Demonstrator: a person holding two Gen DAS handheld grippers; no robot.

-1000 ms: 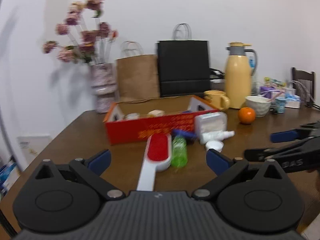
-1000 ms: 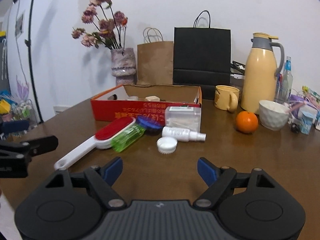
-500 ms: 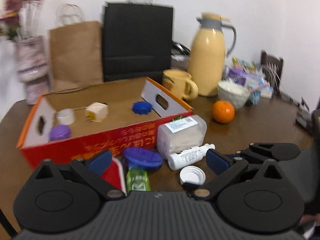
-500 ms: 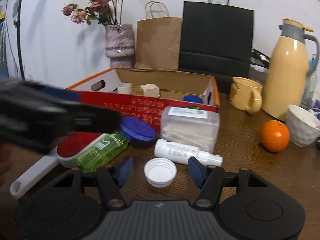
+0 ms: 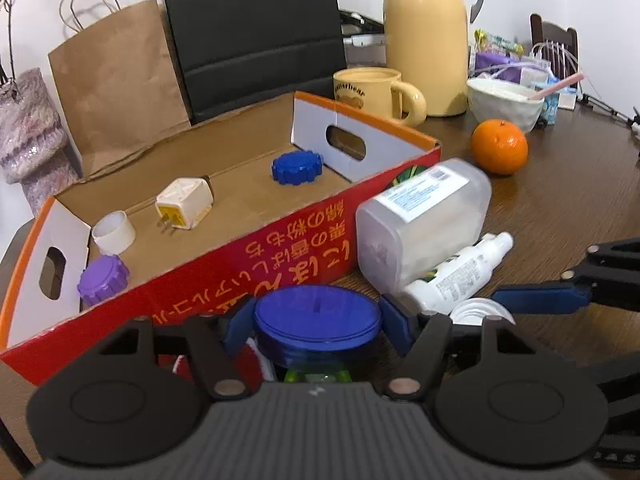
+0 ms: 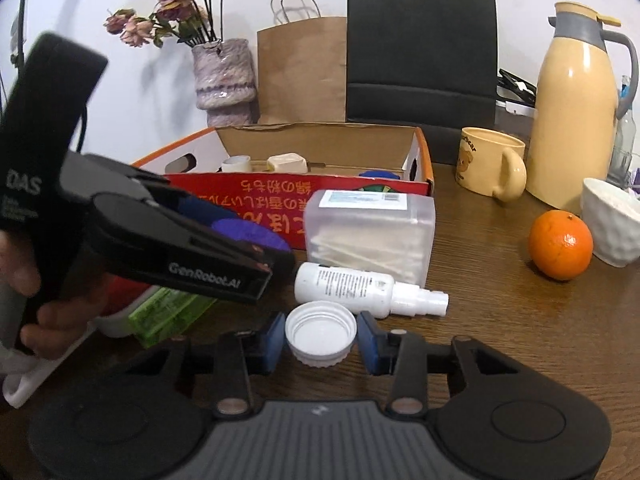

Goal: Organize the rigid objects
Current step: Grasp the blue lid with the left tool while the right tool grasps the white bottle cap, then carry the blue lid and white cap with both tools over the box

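A red cardboard box (image 5: 248, 248) holds a blue cap (image 5: 297, 167), a white plug (image 5: 185, 202), a white ring and a purple cap (image 5: 103, 280). My left gripper (image 5: 318, 322) has its fingers around a big blue lid (image 5: 318, 316) in front of the box. My right gripper (image 6: 320, 336) has its fingers on both sides of a white cap (image 6: 320, 333) on the table. A clear cotton-swab box (image 6: 370, 232), a white spray bottle (image 6: 360, 290) and a green bottle (image 6: 168, 312) lie nearby.
Behind the box stand a brown paper bag (image 6: 302, 68), a black bag (image 6: 420, 56), a vase of flowers (image 6: 224, 76), a yellow mug (image 6: 490, 162) and a yellow thermos (image 6: 576, 108). An orange (image 6: 560, 244) and a white bowl (image 6: 612, 224) sit at the right.
Both grippers have moved forward and down and narrowed. The left one now brackets the blue lid; the right one now brackets the white cap.
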